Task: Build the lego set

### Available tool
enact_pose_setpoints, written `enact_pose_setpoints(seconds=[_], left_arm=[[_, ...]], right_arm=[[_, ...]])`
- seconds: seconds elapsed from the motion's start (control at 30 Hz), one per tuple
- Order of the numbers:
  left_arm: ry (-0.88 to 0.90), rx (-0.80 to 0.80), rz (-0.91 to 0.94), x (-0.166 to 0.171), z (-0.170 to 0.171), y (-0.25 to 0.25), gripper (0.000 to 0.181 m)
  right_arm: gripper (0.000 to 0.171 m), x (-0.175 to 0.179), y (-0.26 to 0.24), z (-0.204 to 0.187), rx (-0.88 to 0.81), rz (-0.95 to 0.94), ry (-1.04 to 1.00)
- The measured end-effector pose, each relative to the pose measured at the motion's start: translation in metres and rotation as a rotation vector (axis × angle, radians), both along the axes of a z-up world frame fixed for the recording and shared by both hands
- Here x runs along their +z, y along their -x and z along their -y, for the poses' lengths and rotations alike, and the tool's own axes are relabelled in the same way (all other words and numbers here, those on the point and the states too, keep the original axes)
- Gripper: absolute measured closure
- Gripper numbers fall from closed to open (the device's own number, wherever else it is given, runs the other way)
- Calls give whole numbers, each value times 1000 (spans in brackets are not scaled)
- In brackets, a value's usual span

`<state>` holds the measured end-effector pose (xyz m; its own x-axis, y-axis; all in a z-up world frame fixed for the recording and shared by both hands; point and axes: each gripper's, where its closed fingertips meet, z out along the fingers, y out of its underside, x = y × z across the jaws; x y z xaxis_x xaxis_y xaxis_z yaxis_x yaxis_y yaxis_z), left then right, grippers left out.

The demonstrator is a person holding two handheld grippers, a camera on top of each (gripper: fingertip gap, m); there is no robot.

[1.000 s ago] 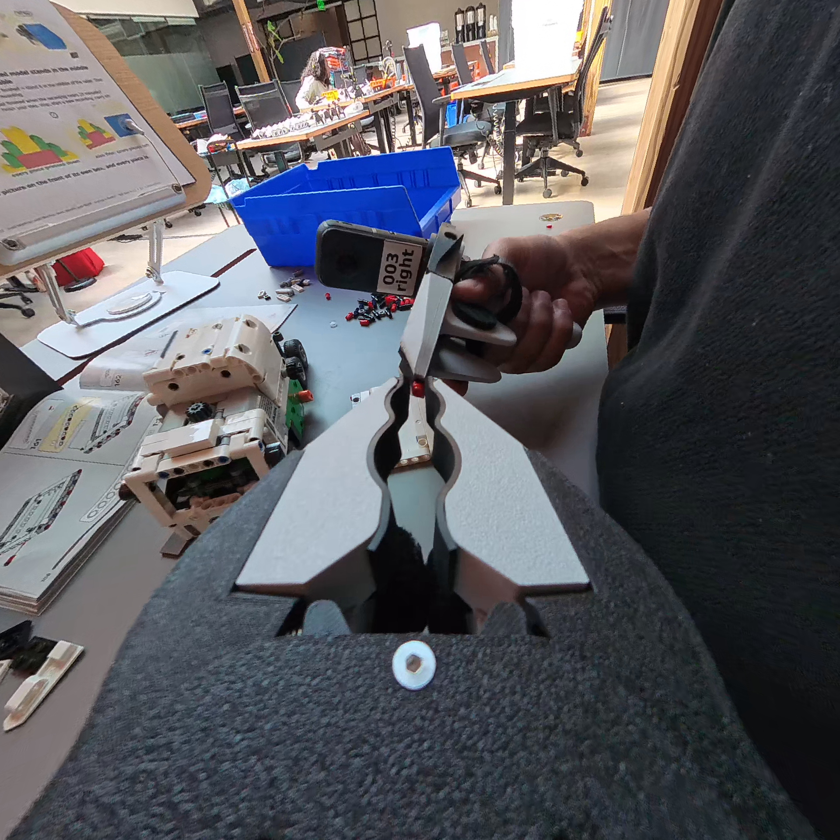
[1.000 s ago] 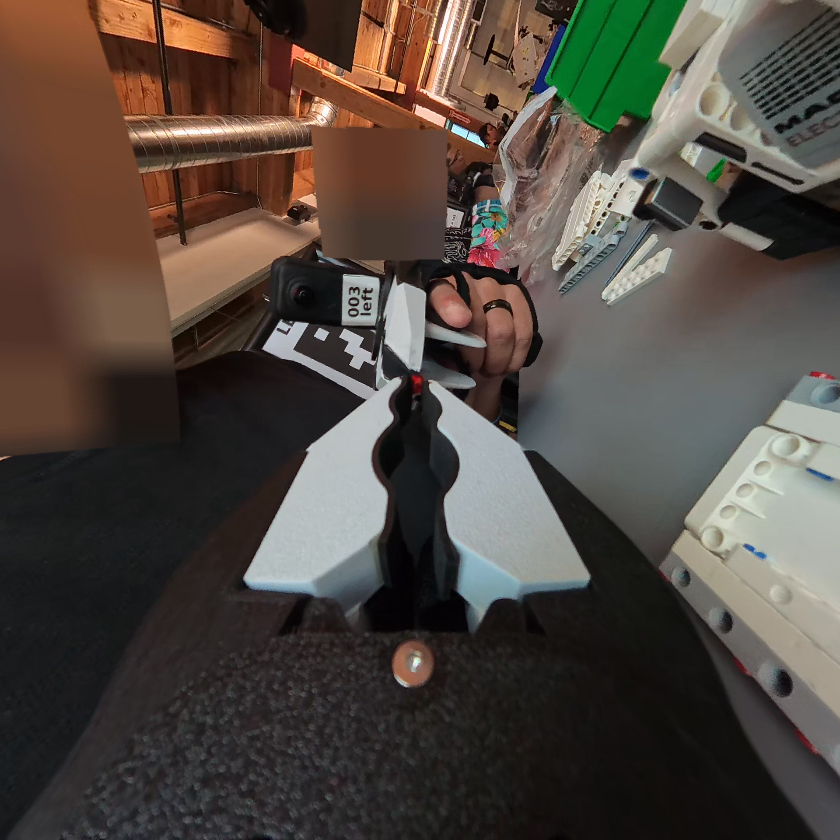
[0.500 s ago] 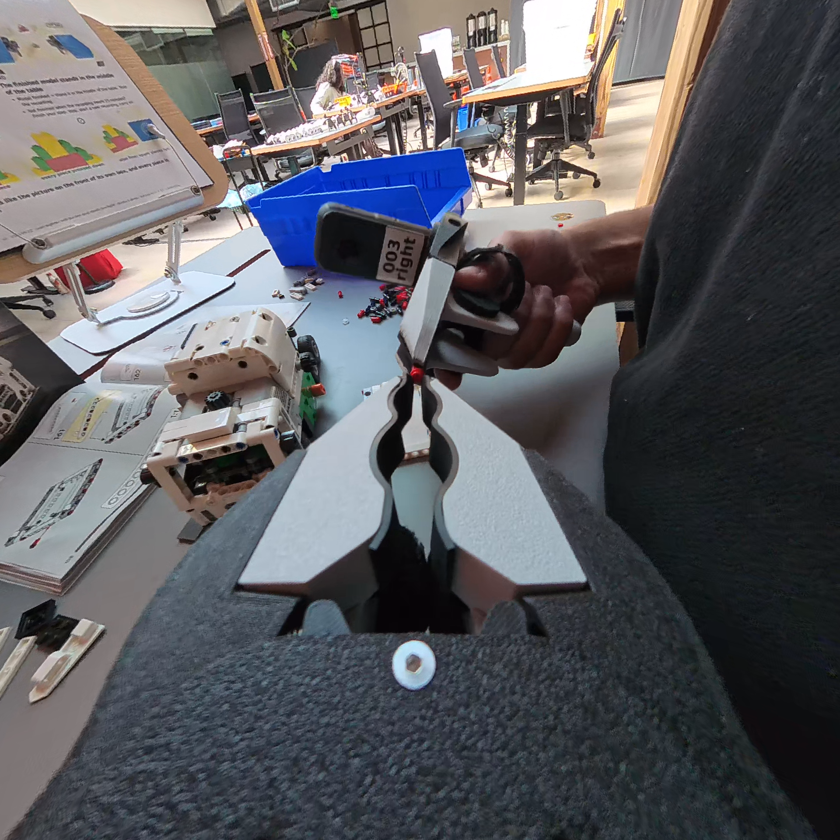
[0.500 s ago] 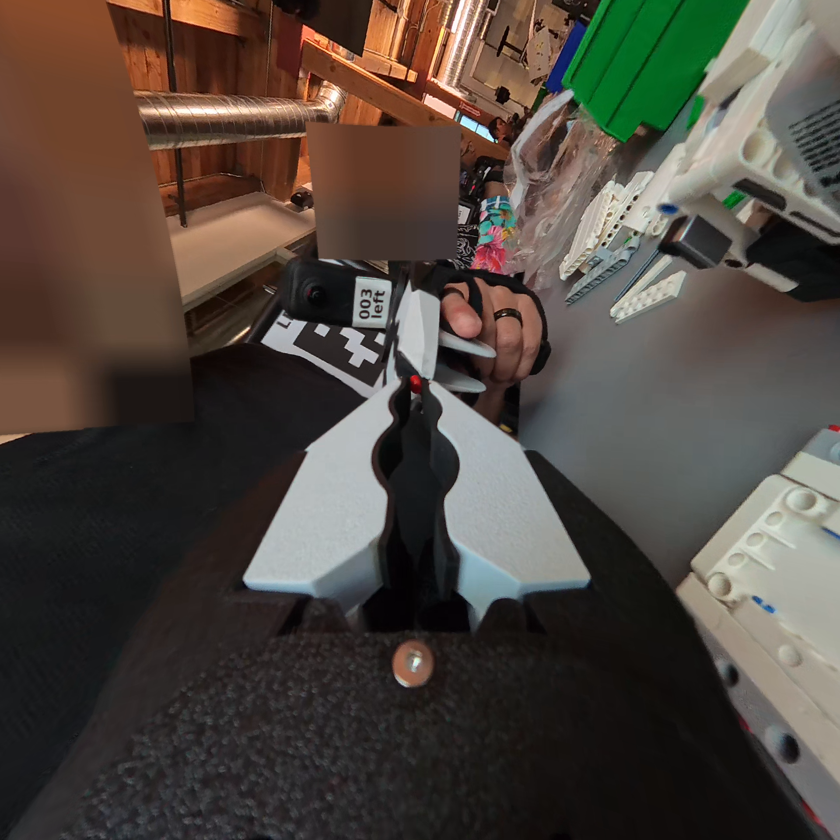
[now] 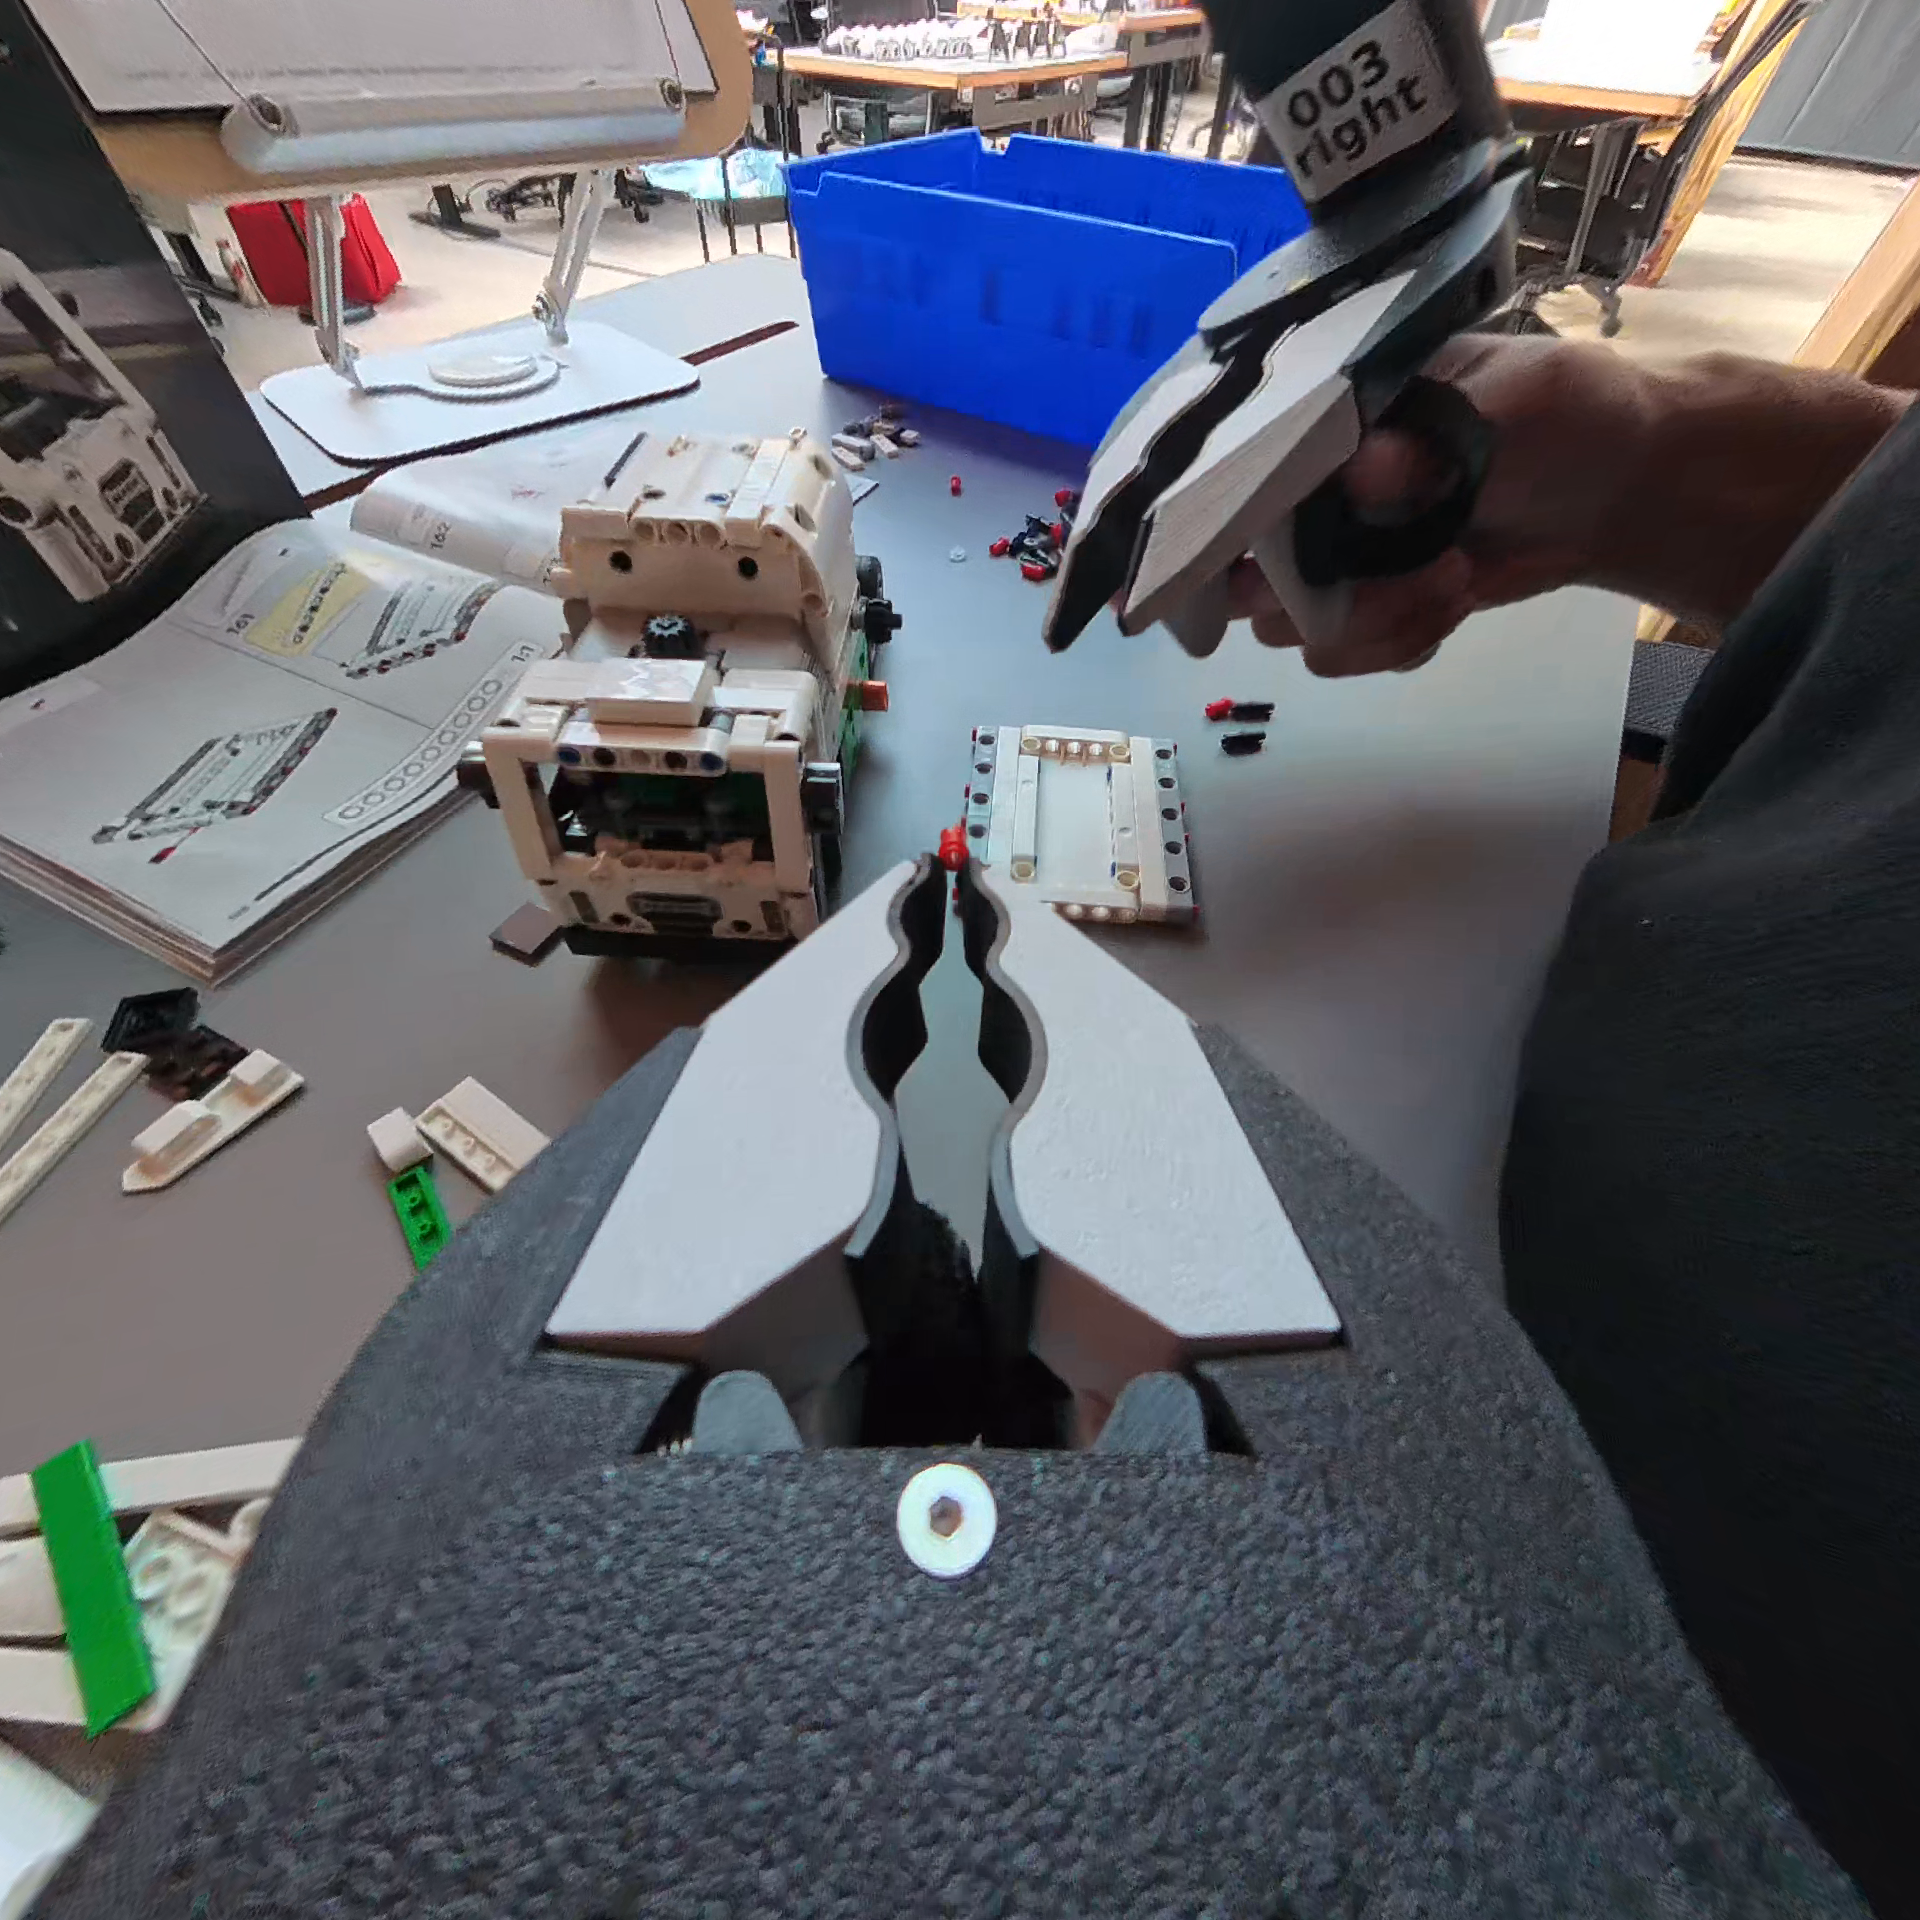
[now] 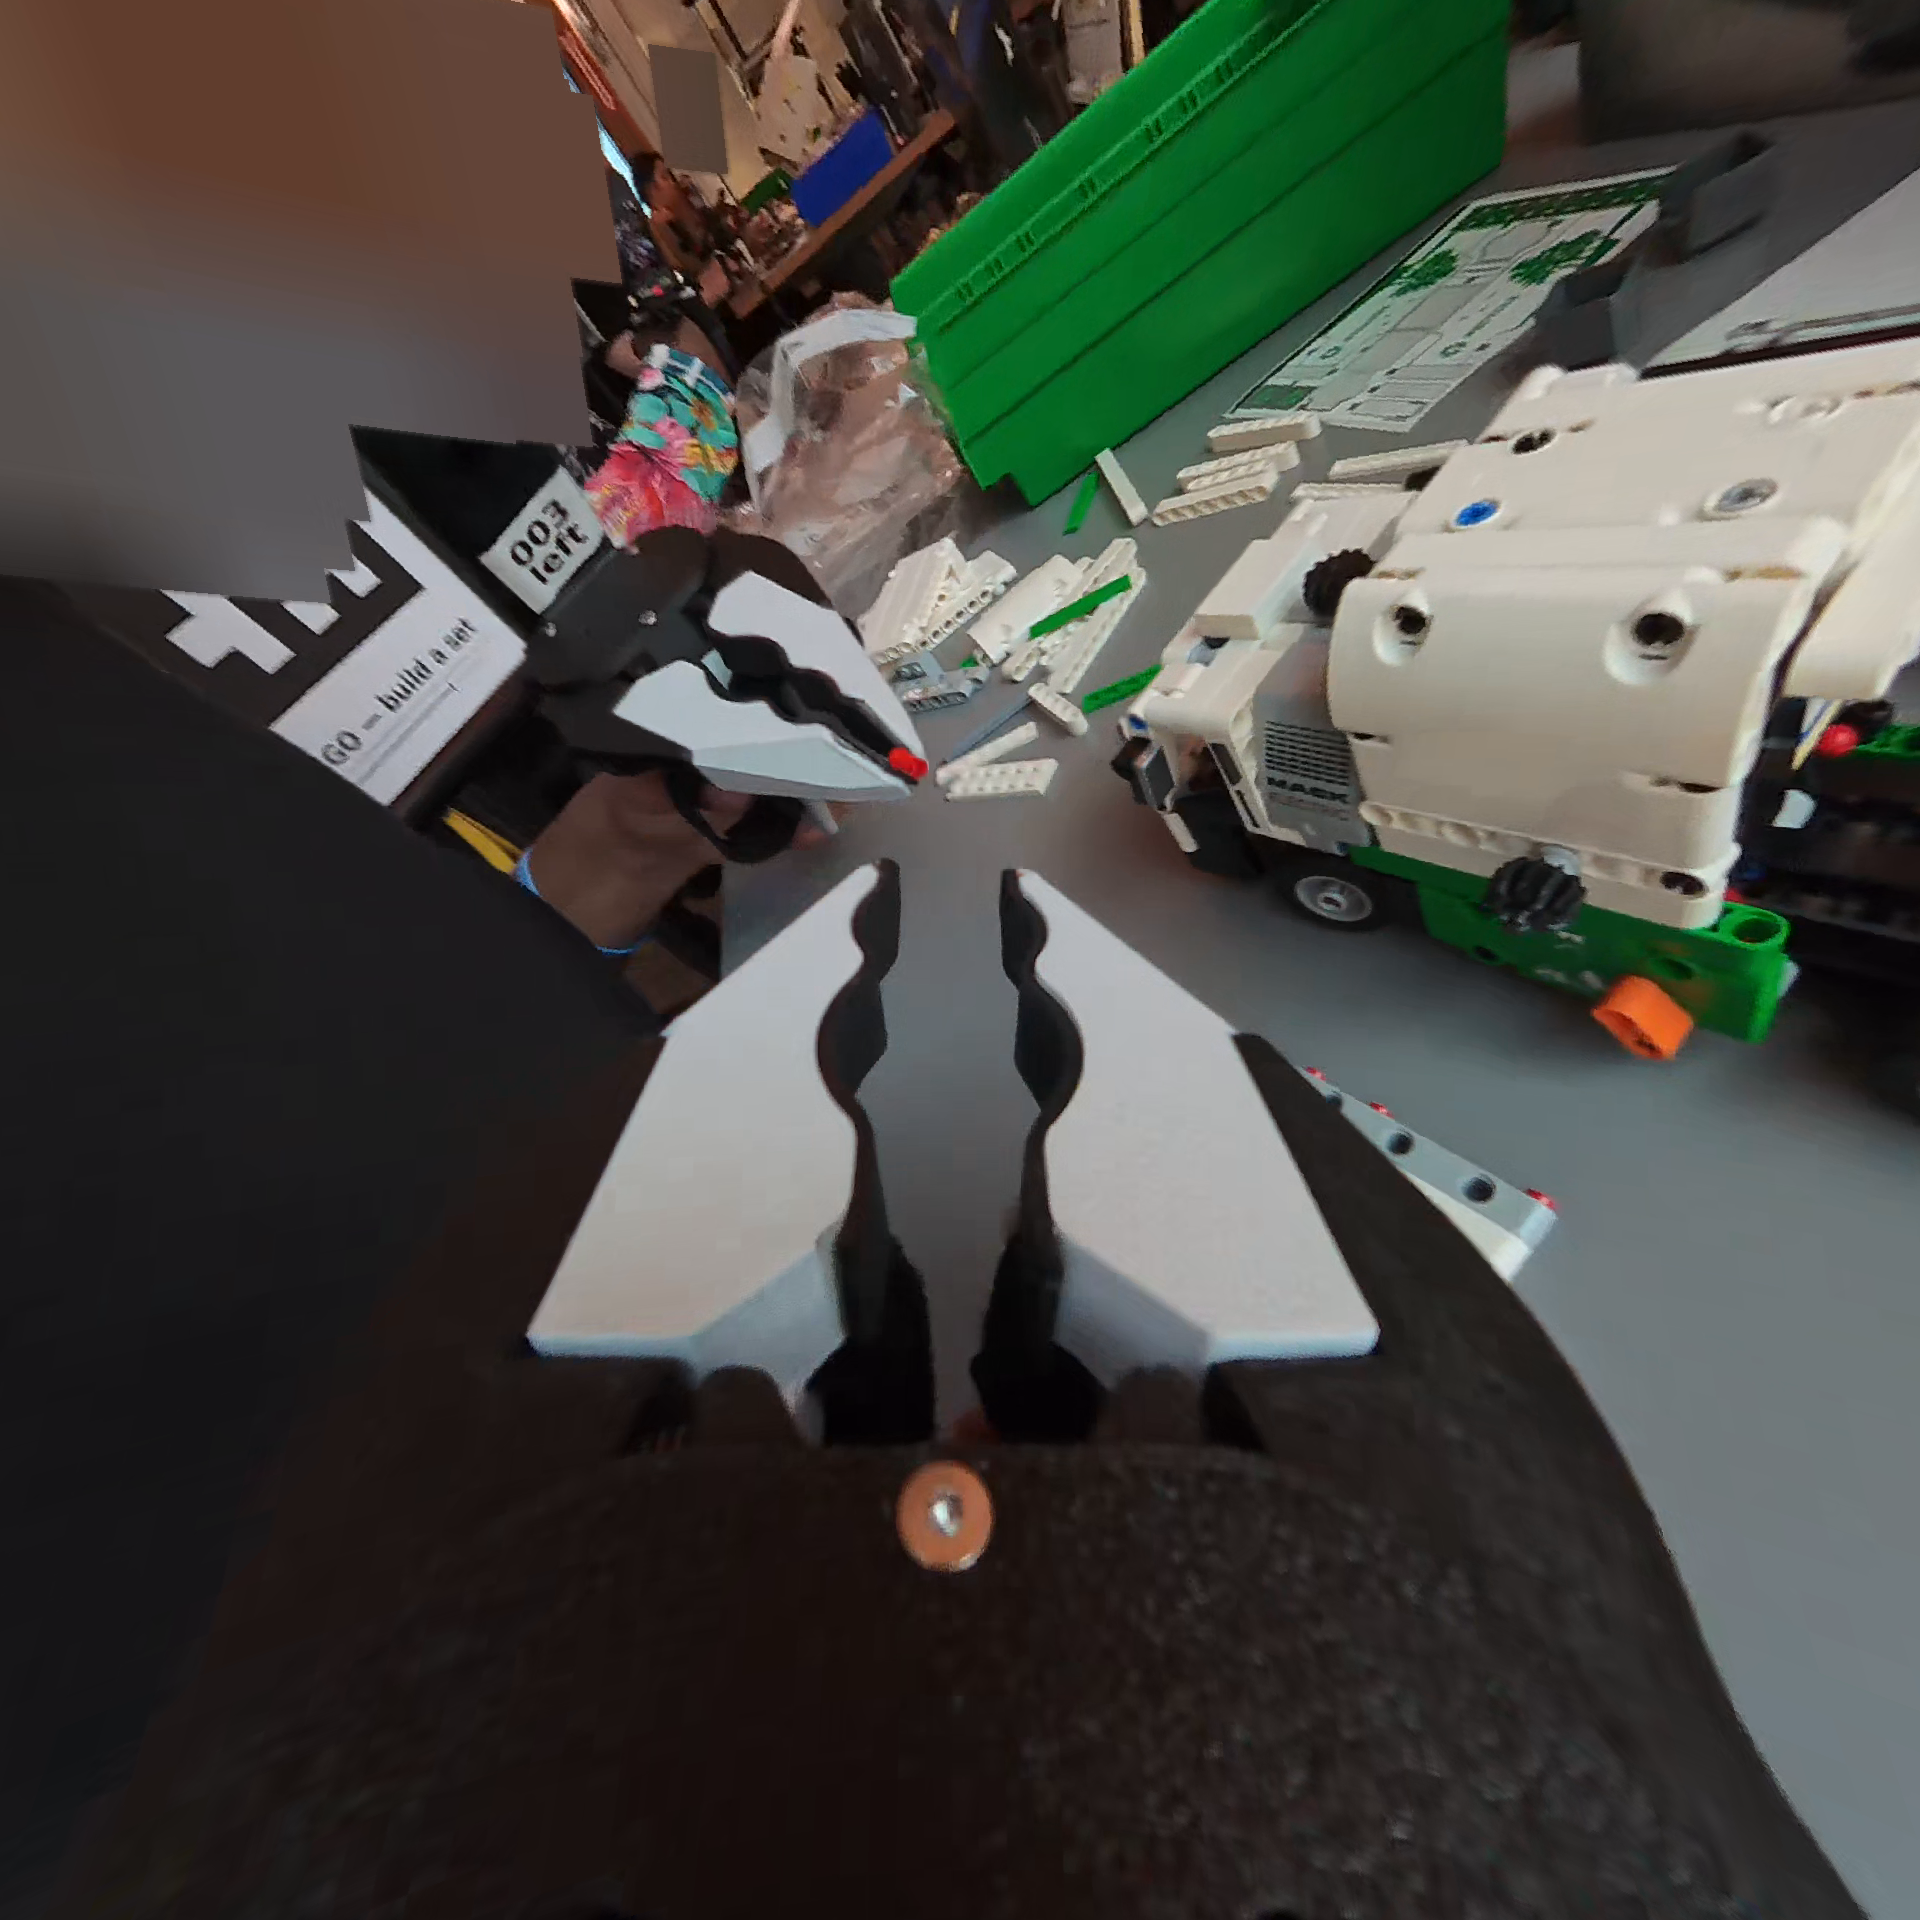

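Observation:
My left gripper point(image 5: 948, 871) is shut on a small red pin point(image 5: 950, 850) held at its tips, above the table. It also shows in the right wrist view point(image 6: 902, 774) with the red pin point(image 6: 909, 766) sticking out. My right gripper point(image 6: 943, 883) is open and empty; in the left wrist view it point(image 5: 1091, 613) hangs above the table at the upper right. The white and green lego truck point(image 5: 686, 727) stands left of centre, also in the right wrist view point(image 6: 1507, 707). A flat white and grey panel point(image 5: 1081, 821) lies just beyond my left gripper's tips.
A blue bin point(image 5: 1029, 270) stands at the back, small red and black pins point(image 5: 1029, 540) in front of it. An open instruction booklet point(image 5: 239, 707) lies left. Loose white and green pieces point(image 5: 208, 1112) lie at the near left. A green bin point(image 6: 1195, 239) stands beyond several white beams point(image 6: 997, 613). About 7 cm separates my left fingertips from my right.
The two grippers were tip to tip on the red pin. The right gripper has let go, opened and pulled away. The left gripper keeps the pin and now points down at the table.

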<state>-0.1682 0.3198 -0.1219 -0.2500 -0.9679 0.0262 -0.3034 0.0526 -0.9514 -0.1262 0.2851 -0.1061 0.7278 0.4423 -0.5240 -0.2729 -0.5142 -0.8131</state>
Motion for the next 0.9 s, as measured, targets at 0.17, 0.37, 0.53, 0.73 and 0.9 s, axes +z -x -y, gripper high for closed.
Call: enact_pose_setpoints(seconds=[0.17,0.37,0.53,0.73,0.9], left_arm=[[13,7,-43,-12,0,1,180],[-59,20,-73,-23,-4,0,180],[-43,-6,-32,-18,-1,1,180],[-24,-21,-42,-19,0,-1,180],[-41,-36,-77,-25,2,-3,181]], right_arm=[[152,-18,-13,6,-63,208,25],[146,-42,-15,14,-72,420,79],[148,-50,-13,23,-85,442,140],[146,-56,-38,36,-204,557,195],[137,-61,-41,47,-282,568,218]])
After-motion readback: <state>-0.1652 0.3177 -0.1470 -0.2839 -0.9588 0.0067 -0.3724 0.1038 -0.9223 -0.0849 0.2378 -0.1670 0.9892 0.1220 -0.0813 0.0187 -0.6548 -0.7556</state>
